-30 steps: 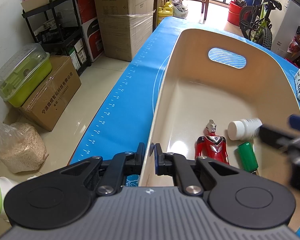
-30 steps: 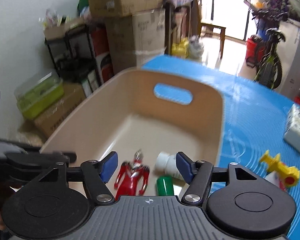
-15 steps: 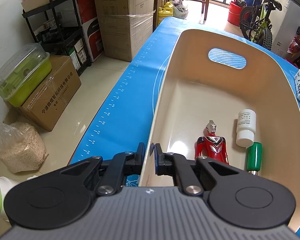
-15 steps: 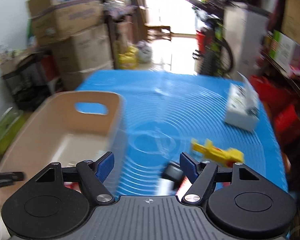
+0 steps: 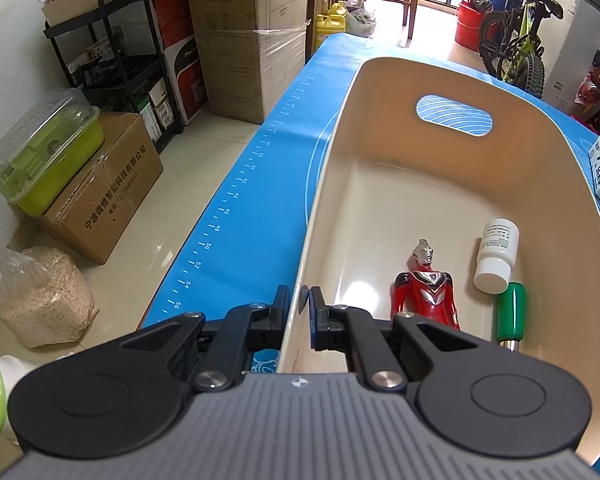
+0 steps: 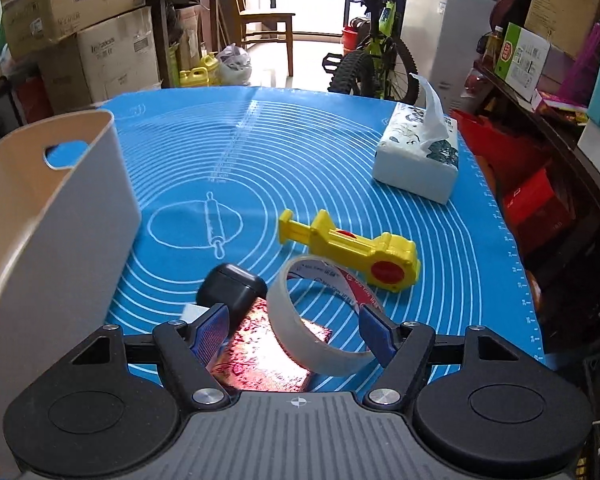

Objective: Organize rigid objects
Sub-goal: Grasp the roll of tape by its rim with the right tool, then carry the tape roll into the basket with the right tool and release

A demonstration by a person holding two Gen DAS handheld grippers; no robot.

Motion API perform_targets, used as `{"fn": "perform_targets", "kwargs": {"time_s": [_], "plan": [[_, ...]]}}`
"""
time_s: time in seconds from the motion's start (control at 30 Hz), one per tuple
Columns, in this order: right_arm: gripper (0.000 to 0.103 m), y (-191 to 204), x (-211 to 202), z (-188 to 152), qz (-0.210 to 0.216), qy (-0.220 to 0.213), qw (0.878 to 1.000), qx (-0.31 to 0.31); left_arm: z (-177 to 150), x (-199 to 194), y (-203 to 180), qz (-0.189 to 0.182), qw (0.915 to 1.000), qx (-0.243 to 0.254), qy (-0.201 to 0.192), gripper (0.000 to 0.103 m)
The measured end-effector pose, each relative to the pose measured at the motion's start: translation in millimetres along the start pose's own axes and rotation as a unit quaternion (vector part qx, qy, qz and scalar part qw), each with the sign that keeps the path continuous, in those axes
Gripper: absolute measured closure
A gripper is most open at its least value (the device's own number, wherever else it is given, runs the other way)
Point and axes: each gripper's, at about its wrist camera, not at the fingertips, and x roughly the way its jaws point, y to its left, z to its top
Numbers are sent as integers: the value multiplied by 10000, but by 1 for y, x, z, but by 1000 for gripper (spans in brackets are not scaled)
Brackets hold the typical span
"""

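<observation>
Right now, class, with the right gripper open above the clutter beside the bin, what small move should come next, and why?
Probably lower the right gripper a little and close on the tape roll. Its open jaws already sit either side of the roll, which leans on a red packet, not yet pinched. The left gripper is shut on the bin's wall, steadying it for the drop.
</observation>
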Motion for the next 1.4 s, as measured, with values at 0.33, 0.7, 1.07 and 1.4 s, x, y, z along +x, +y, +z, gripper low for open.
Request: {"fn": "perform_targets", "kwargs": {"time_s": [0.33, 0.7, 1.07, 1.4], "plan": [[52, 13, 15, 3, 150, -33, 9992, -366, 0, 0, 0, 11, 10000, 11, 2, 91], [80, 14, 1, 1, 217, -380, 9981, -425, 0, 0, 0, 5, 10000, 2, 5, 91], [84, 16, -25, 2, -10, -810, 9955, -492, 0, 0, 0, 7, 10000, 2, 6, 91], [84, 34, -65, 21, 270, -1311, 9902, -389, 0, 1, 1, 3, 10000, 3, 6, 91]]}}
